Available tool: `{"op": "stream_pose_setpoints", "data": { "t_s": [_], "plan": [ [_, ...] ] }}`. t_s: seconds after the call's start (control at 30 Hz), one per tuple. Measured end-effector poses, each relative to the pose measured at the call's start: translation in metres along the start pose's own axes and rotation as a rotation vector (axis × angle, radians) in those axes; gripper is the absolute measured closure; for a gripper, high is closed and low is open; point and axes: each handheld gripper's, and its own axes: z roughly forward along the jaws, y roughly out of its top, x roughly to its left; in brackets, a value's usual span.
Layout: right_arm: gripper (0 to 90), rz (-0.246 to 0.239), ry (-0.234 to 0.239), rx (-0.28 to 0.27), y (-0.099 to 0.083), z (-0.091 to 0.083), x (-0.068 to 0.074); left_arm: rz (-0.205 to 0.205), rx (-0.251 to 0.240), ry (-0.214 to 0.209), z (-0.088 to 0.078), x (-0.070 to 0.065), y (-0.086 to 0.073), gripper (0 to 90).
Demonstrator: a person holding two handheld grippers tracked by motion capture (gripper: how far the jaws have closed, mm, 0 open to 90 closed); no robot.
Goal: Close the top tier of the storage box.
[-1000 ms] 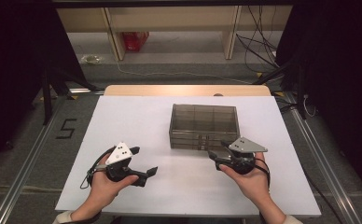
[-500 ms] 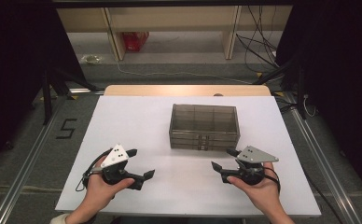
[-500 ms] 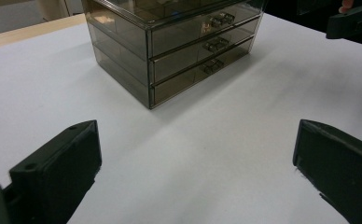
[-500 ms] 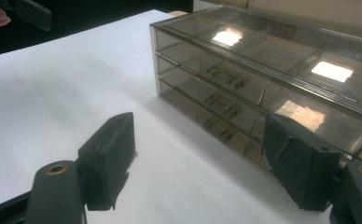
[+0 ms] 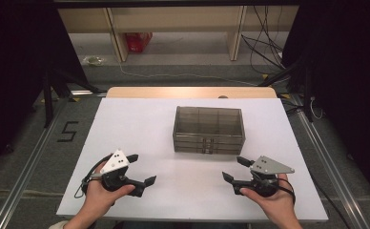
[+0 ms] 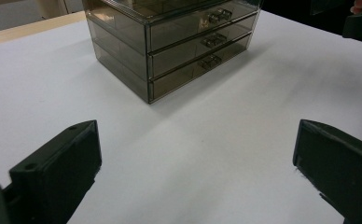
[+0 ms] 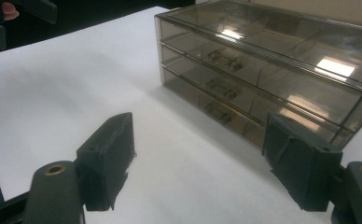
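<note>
**Both grippers wait, drawer box dead ahead**

The smoky see-through drawer box sits in the middle of the white table, its long side running left to right, its 3 drawer fronts facing the person. All 3 drawers look pushed in, small handles stacked one above another at the centre of the front.

The left gripper rests low at the near left, jaws spread wide, nothing between them but bare tabletop. In the left gripper view the box lies ahead and off toward the upper middle, well apart from the pads.

The right gripper sits at the near right, and its jaws have just been opening; they stand wide too, with nothing held. In the right gripper view the box's near corner looms just past the right-hand finger, so this hand looks the nearer of the 2.

The handles lie forward of both grippers and between them. My read: the right gripper has the shorter reach, inward and forward to a handle, while the left could steady the box's side.
</note>
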Motion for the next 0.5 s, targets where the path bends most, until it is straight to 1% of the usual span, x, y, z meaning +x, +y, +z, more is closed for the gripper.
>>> {"op": "stream_pose_setpoints", "data": {
  "t_s": [0.23,0.4,0.5],
  "plan": [
    [26.1,0.003,-0.008,-0.004,-0.0018,-0.0053,-0.0009,0.004,0.006,0.002,-0.0016,0.0006,-0.0023,0.8],
    [25.2,-0.011,0.002,-0.001,-0.0015,-0.0040,0.0009,0.002,-0.001,0.007,-0.0011,0.0014,-0.0018,0.8],
    [24.8,-0.018,0.006,-0.008,-0.0011,-0.0037,0.0015,0.000,-0.001,0.010,-0.0009,0.0027,-0.0016,0.8]
  ]
}}
